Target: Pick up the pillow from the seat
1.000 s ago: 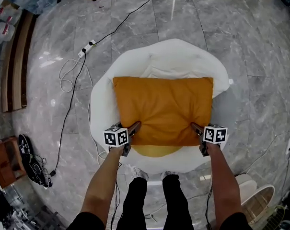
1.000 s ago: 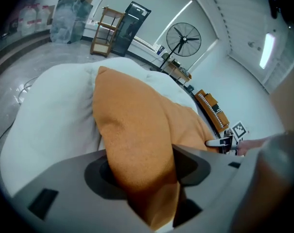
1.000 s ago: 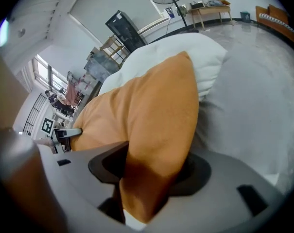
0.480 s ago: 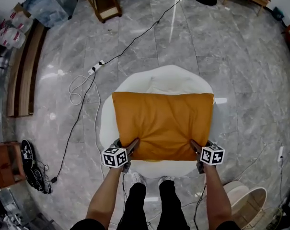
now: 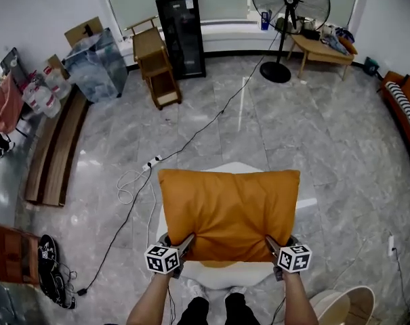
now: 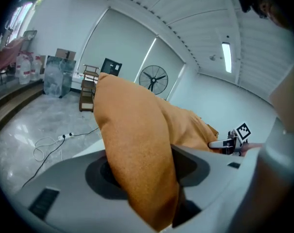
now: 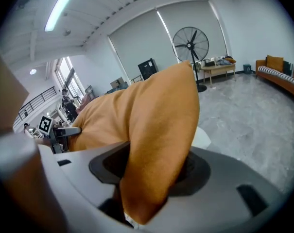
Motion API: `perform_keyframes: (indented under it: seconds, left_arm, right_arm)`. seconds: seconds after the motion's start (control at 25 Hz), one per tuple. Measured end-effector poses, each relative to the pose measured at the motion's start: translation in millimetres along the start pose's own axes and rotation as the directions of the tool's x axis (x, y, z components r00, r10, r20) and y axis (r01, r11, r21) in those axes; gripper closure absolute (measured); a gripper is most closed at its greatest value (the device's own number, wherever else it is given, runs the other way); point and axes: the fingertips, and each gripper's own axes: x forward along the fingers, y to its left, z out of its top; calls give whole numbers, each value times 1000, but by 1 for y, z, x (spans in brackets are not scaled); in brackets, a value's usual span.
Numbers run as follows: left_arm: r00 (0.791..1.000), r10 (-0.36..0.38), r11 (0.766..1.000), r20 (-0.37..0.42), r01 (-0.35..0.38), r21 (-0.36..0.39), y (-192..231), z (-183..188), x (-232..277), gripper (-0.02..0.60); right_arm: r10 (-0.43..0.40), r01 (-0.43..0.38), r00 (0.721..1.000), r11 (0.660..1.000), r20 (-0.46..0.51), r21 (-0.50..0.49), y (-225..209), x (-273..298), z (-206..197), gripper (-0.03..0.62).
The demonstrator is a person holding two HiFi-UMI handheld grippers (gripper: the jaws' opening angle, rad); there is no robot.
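pillow (image 5: 228, 212) — lifted off seat (image 5: 226, 275) | left gripper (image 5: 186, 244), right gripper (image 5: 270, 245) — higher

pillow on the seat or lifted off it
Lifted off: left gripper and right gripper clamp the pillow by near corners, above the white seat.

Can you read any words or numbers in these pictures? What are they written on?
Nothing here can be read.
White label on the tall black cabinet: too small to read.
Red labels on the clear plastic jugs: too blurred to read.
The left black-and-white marker cube and right black-and-white marker cube: square patterns only, no letters.
The orange fabric pillow: no print.
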Motion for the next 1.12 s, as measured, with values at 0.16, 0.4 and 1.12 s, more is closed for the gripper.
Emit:
perform_keyframes:
  seconds: [0.16,0.4,1.12]
  left_arm:
    - [997,-20,999,75,17,34,-36,44,-43,313]
    - [980,-49,994,191,29,106,-73,103,-86,310]
    - [905,-138,976,402,56,210,-136,188,-151,314]
  right_arm:
    - [0,3,997,999,83,-38,27,-53,38,356]
    - [16,3,980,996,201,-92,56,-110,85,355]
    - [23,98,879,969,475,-227,105,-207,175,362]
